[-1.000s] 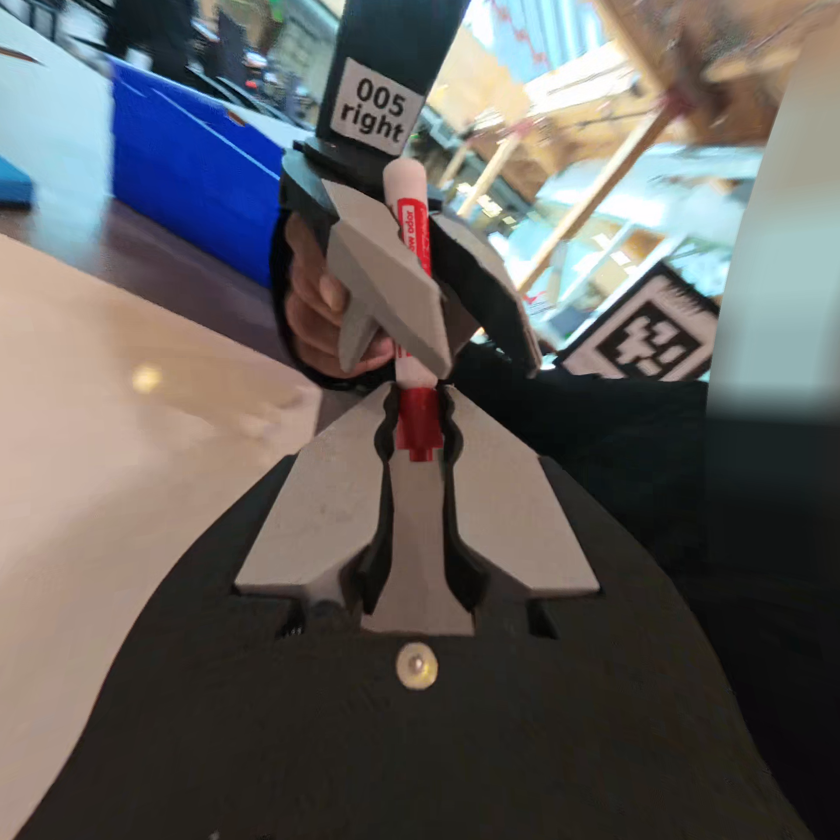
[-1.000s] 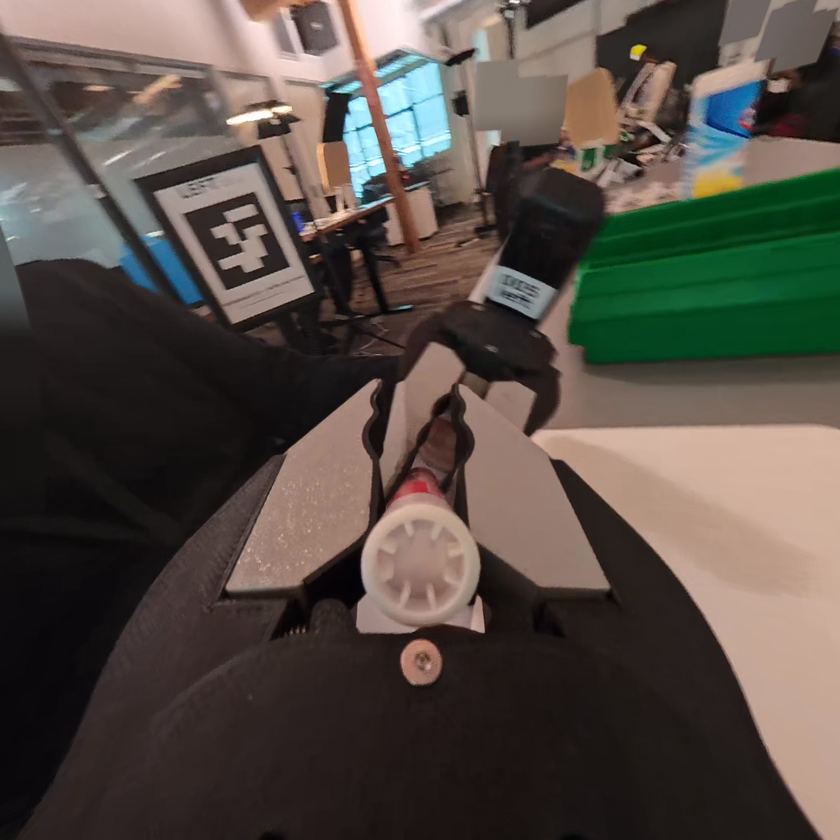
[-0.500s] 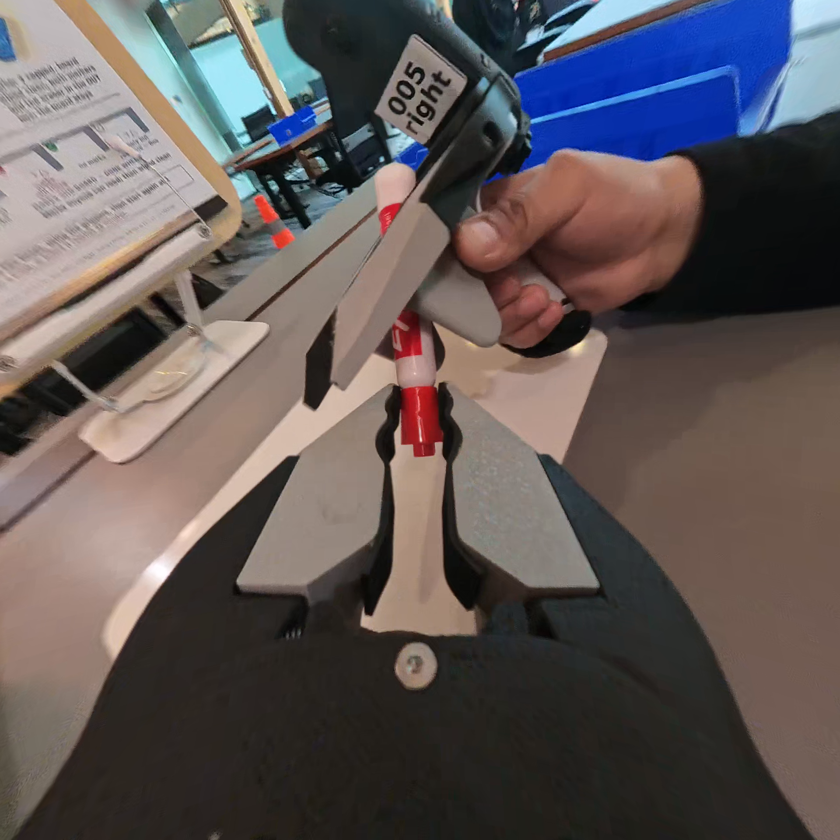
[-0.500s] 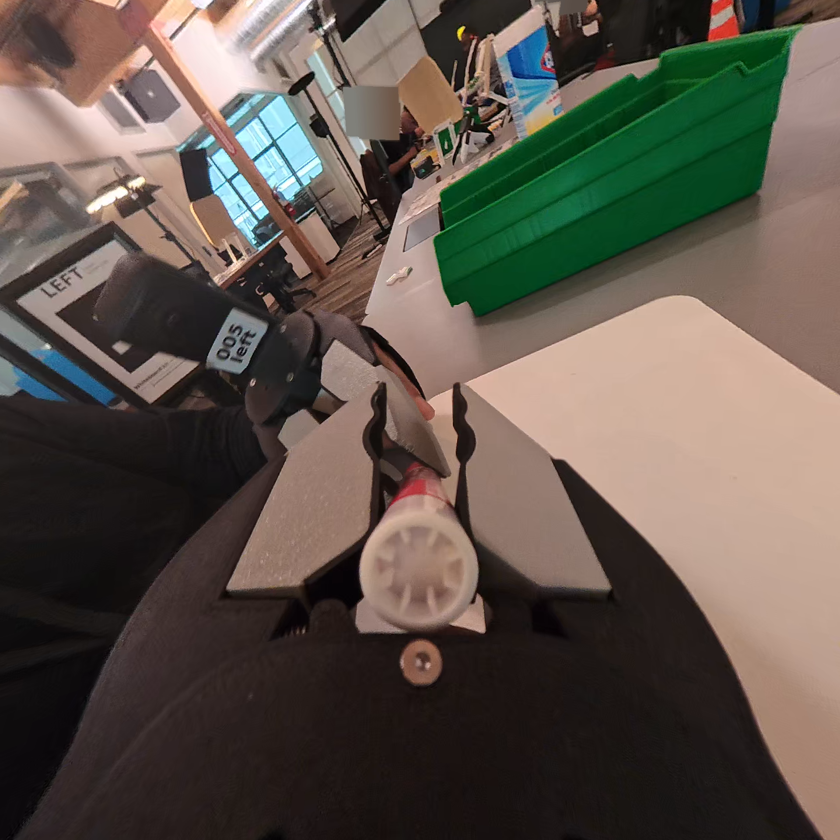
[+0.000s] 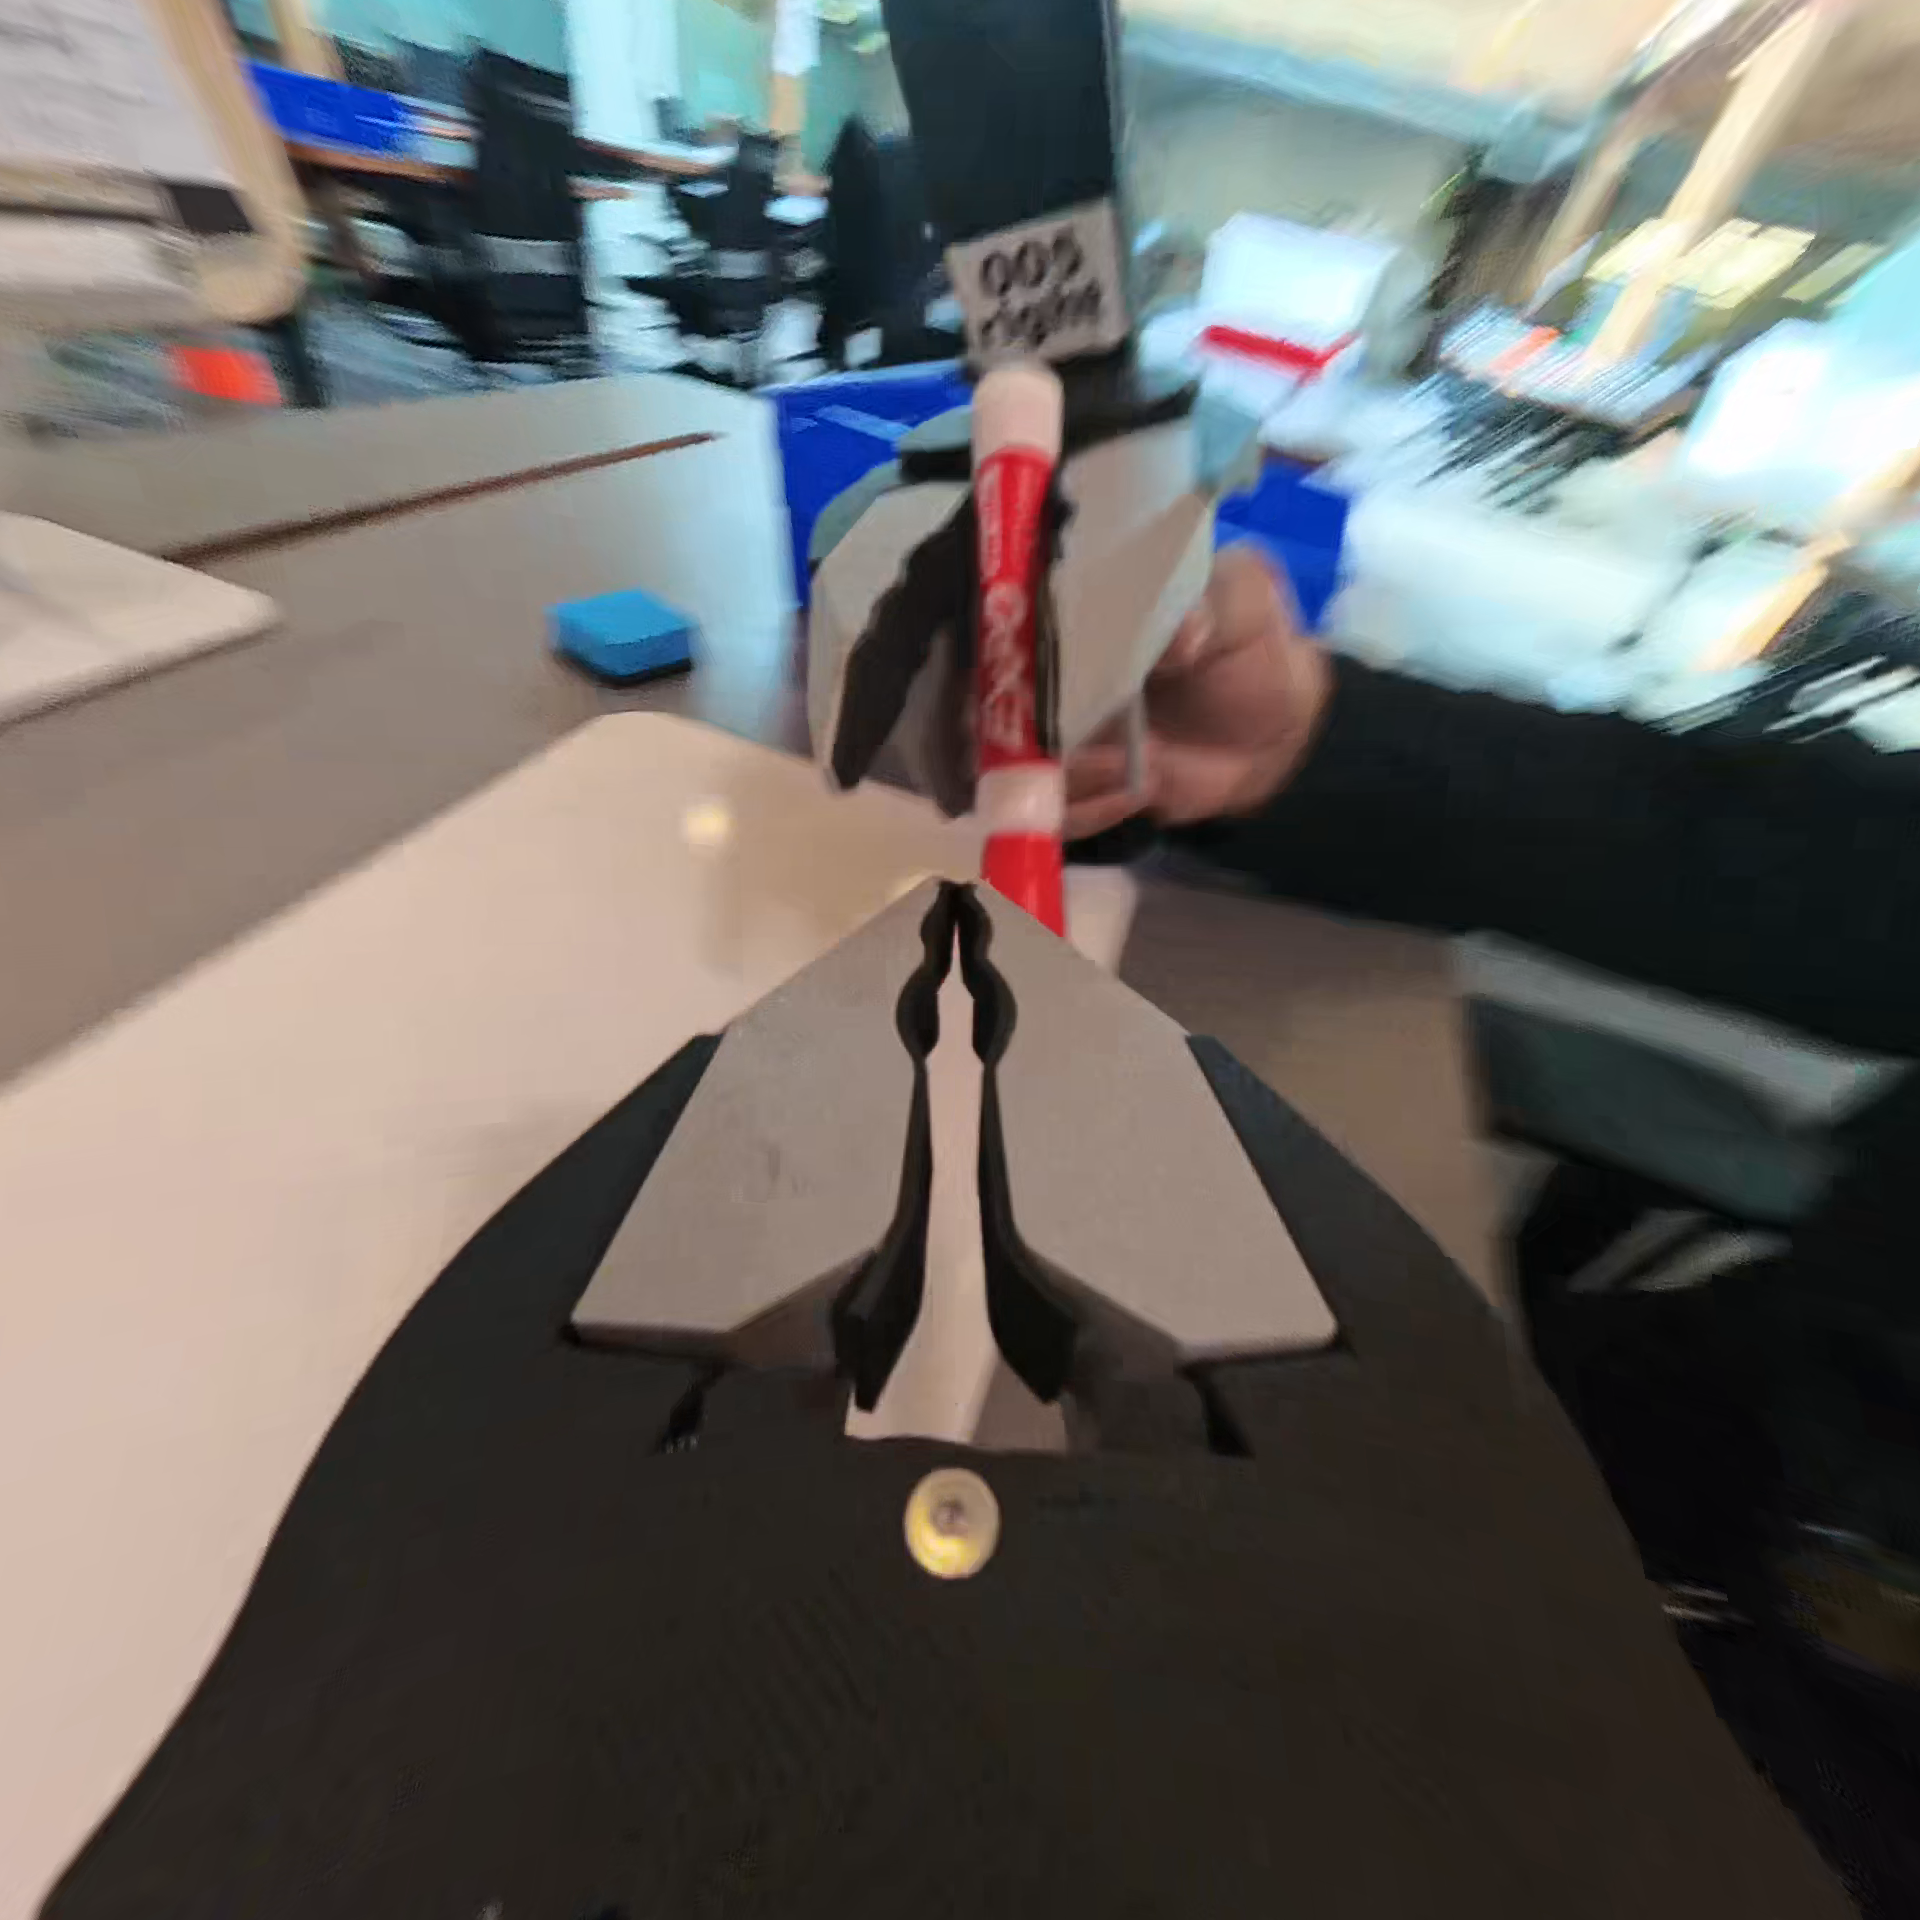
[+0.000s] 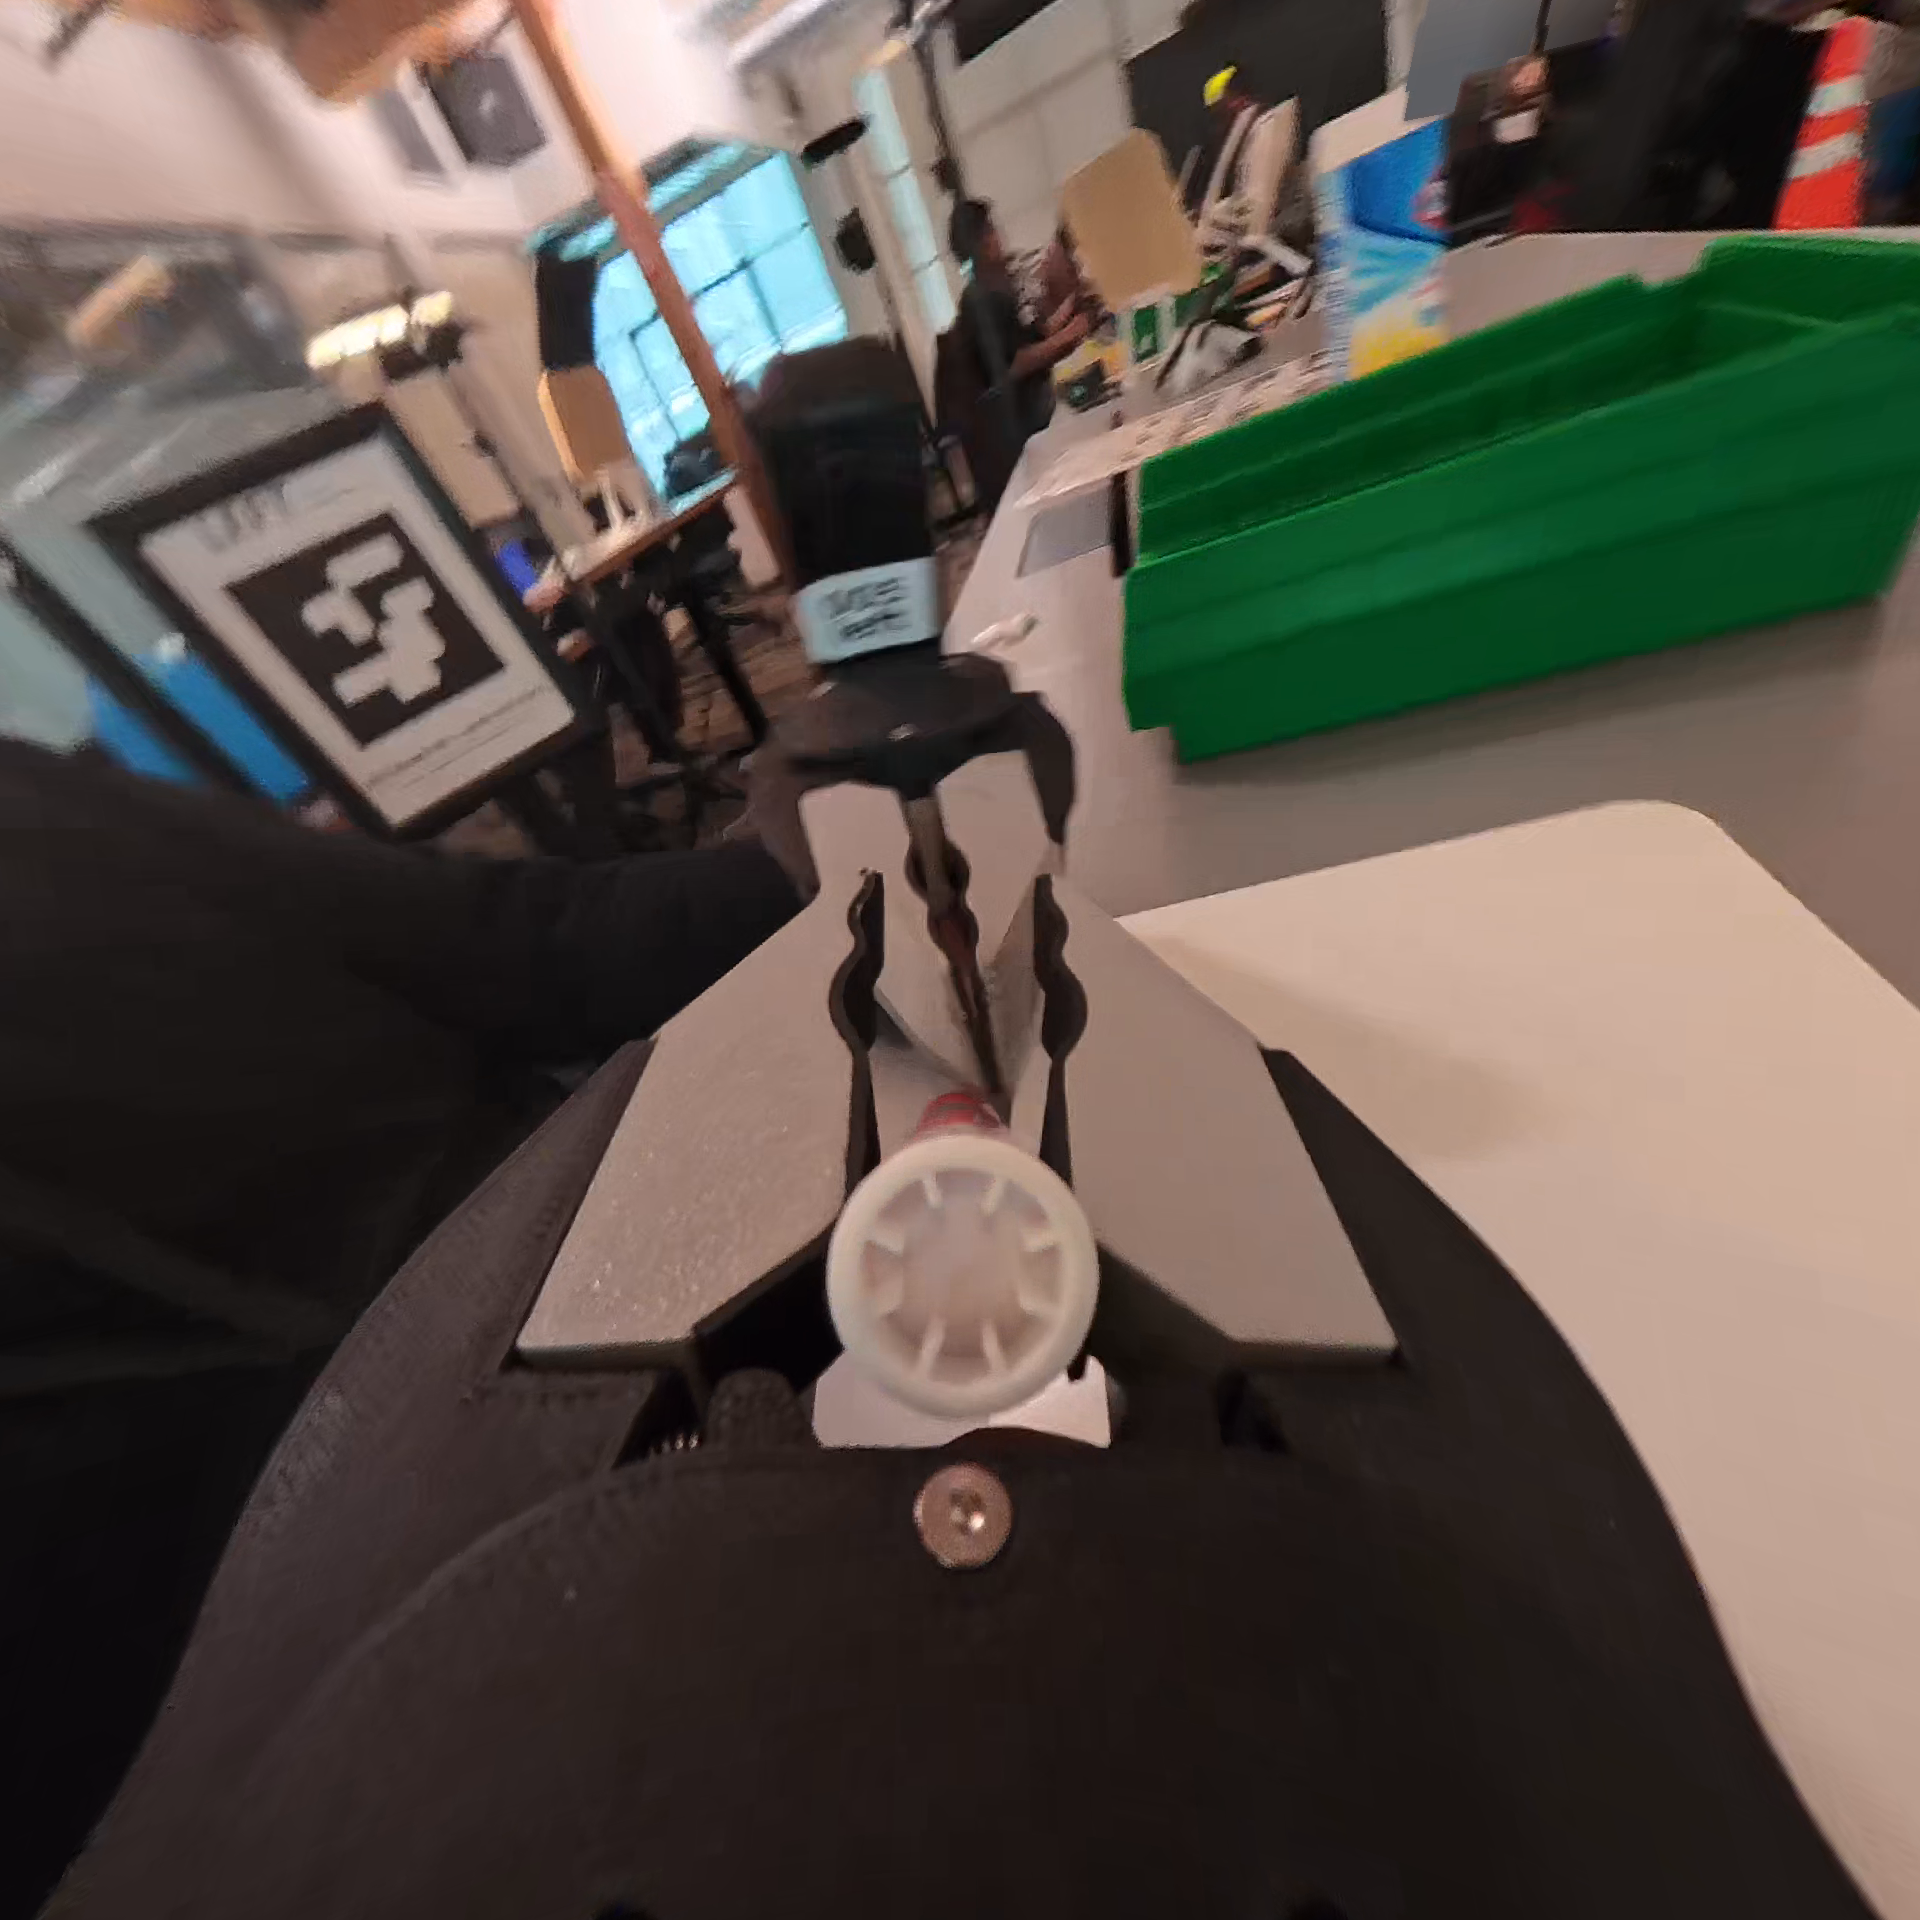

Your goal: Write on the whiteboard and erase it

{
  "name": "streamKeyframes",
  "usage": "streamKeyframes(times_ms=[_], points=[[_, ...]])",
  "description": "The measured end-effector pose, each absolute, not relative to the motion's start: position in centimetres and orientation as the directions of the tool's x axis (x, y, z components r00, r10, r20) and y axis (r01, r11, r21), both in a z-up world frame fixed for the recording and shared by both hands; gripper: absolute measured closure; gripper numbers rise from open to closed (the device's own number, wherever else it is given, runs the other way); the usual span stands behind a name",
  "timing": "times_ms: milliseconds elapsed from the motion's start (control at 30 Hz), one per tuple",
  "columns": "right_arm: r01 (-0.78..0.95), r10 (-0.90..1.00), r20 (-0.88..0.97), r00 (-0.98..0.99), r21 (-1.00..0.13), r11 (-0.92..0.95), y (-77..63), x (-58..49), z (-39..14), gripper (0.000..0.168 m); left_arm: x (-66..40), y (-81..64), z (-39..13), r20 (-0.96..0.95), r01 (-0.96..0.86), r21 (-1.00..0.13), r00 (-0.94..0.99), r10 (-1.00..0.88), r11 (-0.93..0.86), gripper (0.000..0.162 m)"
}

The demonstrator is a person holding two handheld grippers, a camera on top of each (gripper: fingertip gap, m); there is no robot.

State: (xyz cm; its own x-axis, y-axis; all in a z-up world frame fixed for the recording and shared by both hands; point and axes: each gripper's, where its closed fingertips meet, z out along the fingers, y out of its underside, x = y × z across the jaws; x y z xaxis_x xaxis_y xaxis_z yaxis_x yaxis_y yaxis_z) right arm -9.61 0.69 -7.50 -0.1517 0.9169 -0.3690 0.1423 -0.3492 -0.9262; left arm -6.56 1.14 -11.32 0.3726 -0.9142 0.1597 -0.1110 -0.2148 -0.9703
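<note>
The right hand-held gripper (image 6: 956, 914) is clamped on a red and white marker (image 5: 1013, 634), whose white butt end (image 6: 961, 1283) sits close to the right wrist camera and hides most of the barrel from that side. In the left wrist view the marker stands nearly upright between that gripper's grey fingers (image 5: 1132, 613), red cap (image 5: 1023, 883) pointing down, with a person's hand (image 5: 1216, 707) behind it. The left hand-held gripper (image 5: 956, 899) has its tips drawn together with nothing between them; the capped end lies just beyond and slightly right of those tips, and its lowest part is cut off behind the right finger, so contact cannot be judged. Both grippers hover over the white whiteboard (image 5: 312, 1039), which lies flat on the grey worktop (image 5: 395, 644). A blue eraser (image 5: 621, 636) rests on the worktop beyond the board's far edge. Green bins (image 6: 1507, 561) stand farther back in the right wrist view. Motion blur smears the background.
</note>
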Motion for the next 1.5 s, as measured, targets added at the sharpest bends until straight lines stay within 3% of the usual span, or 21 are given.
streamKeyframes(times_ms=[67, 400, 467, 667, 800, 1000, 1167, 1233, 1300, 1400, 1433, 1500], points=[[0.076, 0.881, -0.446, -0.158, -0.895, -0.439, 1.8, -8.9, -6.7, 0.142, -6.3, 1.4, -12.3, 0.022, -0.203, -0.972, 0.430, -0.903, -0.120, 0.162], [0.123, 0.946, -0.323, -0.028, -0.940, -0.317, 2.9, -8.8, -7.7, 0.141, -6.8, 2.3, -12.5, 0.256, -0.093, -0.941, 0.430, -0.866, -0.325, 0.149], [0.118, 0.954, -0.298, 0.021, -0.947, -0.298, 3.6, -8.6, -7.7, 0.141, -6.3, 1.6, -12.5, 0.261, -0.108, -0.940, 0.385, -0.885, -0.324, 0.122], [0.172, 0.951, -0.299, -0.079, -0.944, -0.282, 1.5, -9.3, -8.1, 0.141, -5.7, 1.5, -12.9, 0.121, -0.177, -0.961, 0.422, -0.898, -0.213, 0.122], [0.185, 0.960, -0.272, -0.063, -0.949, -0.257, 0.7, -11.0, -8.8, 0.141, -5.1, 0.7, -13.3, 0.055, -0.232, -0.960, 0.388, -0.920, -0.155, 0.145], [0.218, 0.960, -0.257, -0.108, -0.949, -0.229, -0.2, -11.1, -9.3, 0.141, -4.8, -0.2, -14.1, 0.062, -0.291, -0.942, 0.336, -0.940, -0.166, 0.145], [0.108, 0.910, -0.158, -0.382, -0.986, -0.126, -5.3, -10.3, -6.0, 0.142, -4.3, -5.5, -10.3, 0.441, -0.117, -0.895, -0.095, -0.892, -0.430, 0.146], [0.084, 0.903, -0.133, -0.409, -0.991, -0.108, -6.0, -10.1, -5.3, 0.141, -4.5, -5.8, -9.6, 0.477, -0.087, -0.879, -0.153, -0.866, -0.469, 0.146], [0.110, 0.925, -0.164, -0.343, -0.985, -0.134, -4.7, -10.4, -5.7, 0.141, -4.4, -4.1, -10.6, 0.393, -0.100, -0.915, -0.006, -0.920, -0.390, 0.146], [0.190, 0.949, -0.307, -0.069, -0.938, -0.290, 0.7, -10.8, -8.5, 0.142, -5.7, 1.4, -12.4, -0.066, -0.258, -0.964, 0.440, -0.895, -0.056, 0.146], [0.183, 0.919, -0.392, -0.050, -0.908, -0.377, 1.5, -10.8, -9.0, 0.142, -5.8, 1.9, -12.8, -0.198, -0.339, -0.941, 0.484, -0.852, 0.026, 0.146], [0.178, 0.891, -0.451, -0.045, -0.881, -0.437, 2.0, -10.7, -9.6, 0.142, -5.4, 2.0, -13.9, -0.250, -0.407, -0.913, 0.487, -0.837, 0.036, 0.145]])
